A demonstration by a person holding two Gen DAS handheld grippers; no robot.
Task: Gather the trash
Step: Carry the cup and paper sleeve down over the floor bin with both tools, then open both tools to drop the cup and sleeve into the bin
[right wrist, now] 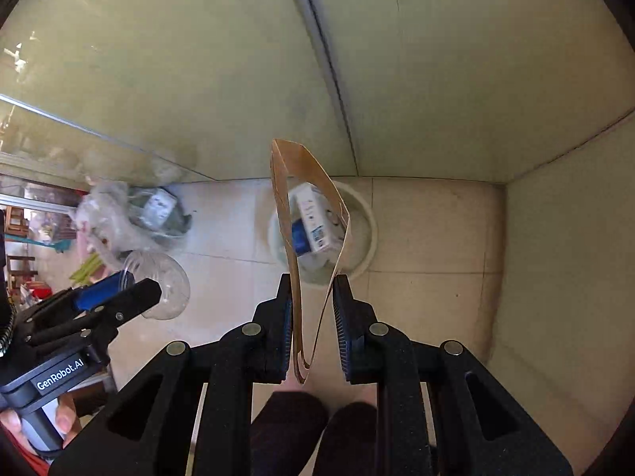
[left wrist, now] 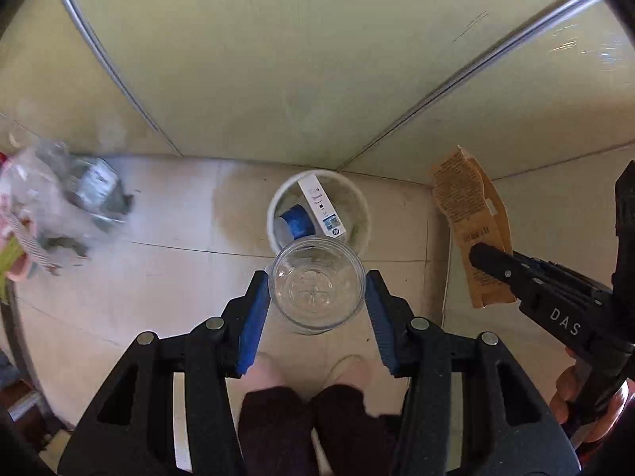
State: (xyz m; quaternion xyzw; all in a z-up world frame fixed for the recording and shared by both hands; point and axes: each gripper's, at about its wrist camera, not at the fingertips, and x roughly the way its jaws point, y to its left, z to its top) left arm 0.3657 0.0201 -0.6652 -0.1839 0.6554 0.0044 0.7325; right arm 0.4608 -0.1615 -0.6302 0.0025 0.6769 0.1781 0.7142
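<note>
A white round bin (left wrist: 359, 202) stands on the tiled floor in a corner; it holds a white box (left wrist: 321, 208) and a blue item (left wrist: 295, 220). My left gripper (left wrist: 317, 291) is shut on a clear plastic cup (left wrist: 316, 285), held above the floor just short of the bin. My right gripper (right wrist: 313, 297) is shut on a brown cardboard sleeve (right wrist: 285, 214), held above the bin (right wrist: 367, 238). The sleeve (left wrist: 472, 214) and right gripper (left wrist: 482, 256) show at the right of the left wrist view. The cup (right wrist: 166, 277) and left gripper (right wrist: 131, 287) show at the left of the right wrist view.
A heap of clear plastic bags and packaging (left wrist: 59, 206) lies on the floor to the left, also in the right wrist view (right wrist: 131, 214). Pale walls with metal strips (left wrist: 111, 67) close the corner behind the bin. My feet (left wrist: 349, 367) stand below the grippers.
</note>
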